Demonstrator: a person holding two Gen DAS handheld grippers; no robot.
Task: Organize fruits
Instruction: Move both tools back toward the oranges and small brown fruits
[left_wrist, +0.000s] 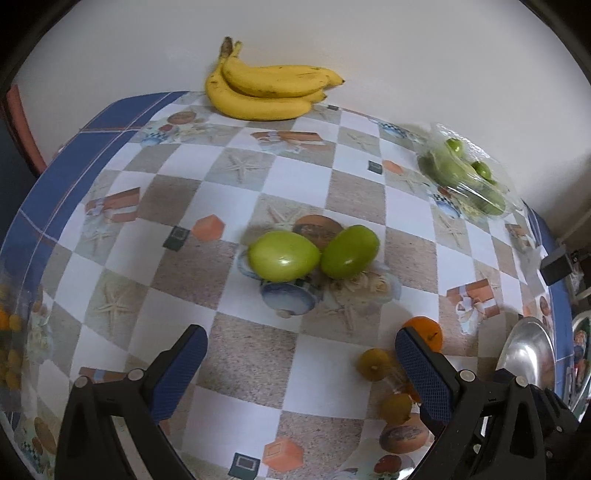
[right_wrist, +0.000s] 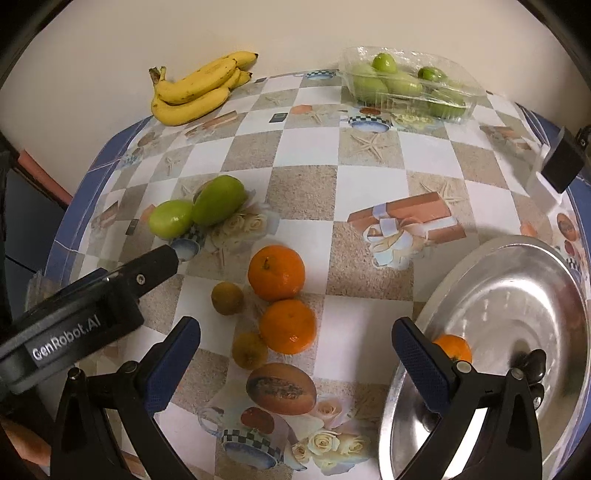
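**Both grippers empty, one orange already in the tray**

Your left gripper (left_wrist: 301, 363) hangs with its jaws wide apart and nothing between them, aimed at the two green fruits (left_wrist: 314, 253) that lie touching each other near the middle of the table (left_wrist: 236, 350). That aim suggests they are your next pick. Your right gripper (right_wrist: 295, 354) is likewise spread and empty, its right finger over the rim of the steel tray (right_wrist: 517, 258) at the table's right edge, a sensible place to hover if the tray is the collecting spot.

The right wrist view shows what the left one cannot: one small orange (right_wrist: 452, 349) lying inside the tray, partly hidden by the finger, and two more oranges (right_wrist: 280, 299) just beside each other on the table with two small brownish fruits (right_wrist: 236, 321) at their left. It also shows the clear plastic box of green fruit (right_wrist: 410, 85) at the far right corner plainly.

The left wrist view gives the cleaner look at the bananas (left_wrist: 266, 88) against the far edge by the wall.
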